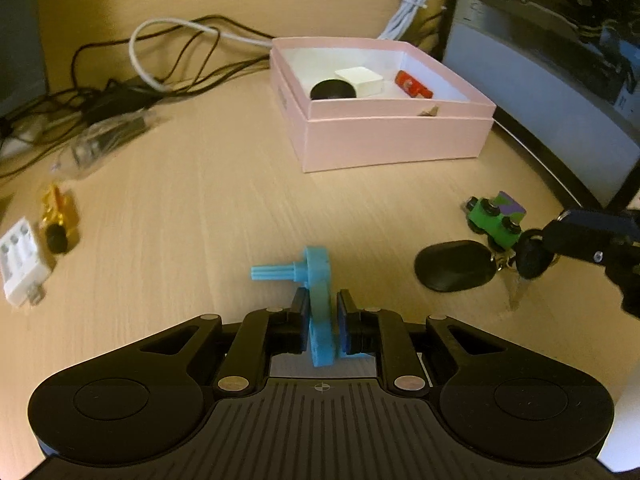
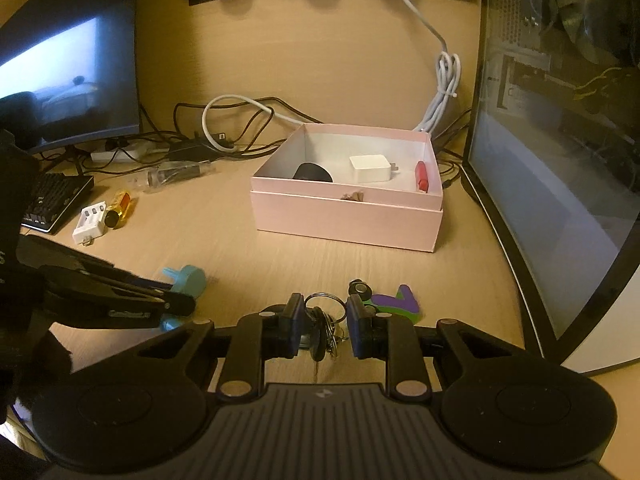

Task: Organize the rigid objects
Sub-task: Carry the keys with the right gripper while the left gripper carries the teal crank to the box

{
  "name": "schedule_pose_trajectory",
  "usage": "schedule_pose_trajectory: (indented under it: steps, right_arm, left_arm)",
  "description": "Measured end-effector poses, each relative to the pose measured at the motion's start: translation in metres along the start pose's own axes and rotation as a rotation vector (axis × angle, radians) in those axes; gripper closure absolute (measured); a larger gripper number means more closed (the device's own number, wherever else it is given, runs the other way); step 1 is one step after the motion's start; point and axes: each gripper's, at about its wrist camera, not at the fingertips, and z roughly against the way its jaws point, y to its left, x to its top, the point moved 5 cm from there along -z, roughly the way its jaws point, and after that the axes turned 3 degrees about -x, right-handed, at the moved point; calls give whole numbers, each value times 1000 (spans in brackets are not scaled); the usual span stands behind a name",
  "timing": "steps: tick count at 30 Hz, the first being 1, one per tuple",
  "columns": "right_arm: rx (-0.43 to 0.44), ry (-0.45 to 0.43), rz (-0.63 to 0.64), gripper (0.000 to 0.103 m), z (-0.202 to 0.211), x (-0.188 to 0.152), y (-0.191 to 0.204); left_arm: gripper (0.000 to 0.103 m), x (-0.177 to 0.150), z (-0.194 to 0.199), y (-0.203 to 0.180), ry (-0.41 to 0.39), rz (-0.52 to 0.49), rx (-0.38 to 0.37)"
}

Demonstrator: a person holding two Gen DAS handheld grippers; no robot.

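My left gripper (image 1: 322, 305) is shut on a light blue plastic part (image 1: 317, 276) with a ribbed shaft, held just above the wooden desk. From the right wrist view that gripper (image 2: 176, 301) and the blue part (image 2: 191, 279) are at the left. My right gripper (image 2: 325, 314) is shut on a bunch of keys (image 2: 323, 334). In the left wrist view the right gripper (image 1: 560, 236) pinches the keys (image 1: 530, 258), and their black oval fob (image 1: 454, 266) trails beside them. A green and purple toy train (image 1: 496, 216) (image 2: 394, 305) lies just beyond. An open pink box (image 1: 396, 140) (image 2: 344, 220) sits further back.
The box holds a black round thing (image 1: 332, 90), a white cube charger (image 1: 360, 80) and a red item (image 1: 412, 85). A white battery holder (image 1: 22, 264), a gold bottle (image 1: 58, 216), a clear bag (image 1: 108, 136) and cables (image 1: 160, 56) lie left. A glass-sided computer case (image 2: 560, 160) stands right, a keyboard (image 2: 52, 200) left.
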Motion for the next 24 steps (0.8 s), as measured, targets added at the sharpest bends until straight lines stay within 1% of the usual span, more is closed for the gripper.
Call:
schedule_pose_trajectory:
  steps: [3,7,9,11,14,16,18,19,21,23,24]
  right_arm:
    - [6,-9,-10,80,6,5,-2]
    - [18,-54,-20,80,22,20,-5]
    - [16,-80,-24,80,30,30,-7]
    - [15,-107,-27,80,38,39,-10]
    - [8,-151,-26,80,50,51,-16]
    - [0,-171,-27,80,56,56,-20]
    - [-12,-183,-30,80,59,59,-25]
    - [-17,-187,-29,80,59,60,-28]
    - [-32,-195,-24,80,58,62,-32]
    - [-38,-201,-28,80,57,64,-37]
    - [-37,-203,-32,80,56,64,-39]
  left_arm:
    - [90,0,4,0,2,-5,-52]
    - [92,7,24,-12,-79,-77,-132]
    - [93,20,32,-16,-115,-75,-178]
    - [93,44,42,-19,-172,-70,-210]
    - [93,88,52,-29,-267,-111,-231]
    - [93,122,53,-36,-328,-146,-222]
    - [93,155,49,-34,-365,-123,-210]
    - [93,169,44,-32,-358,-93,-213]
    - [93,180,39,-30,-329,-51,-224]
    - [91,172,38,-32,-308,-61,-206]
    - [91,160,37,-33,-284,-85,-194]
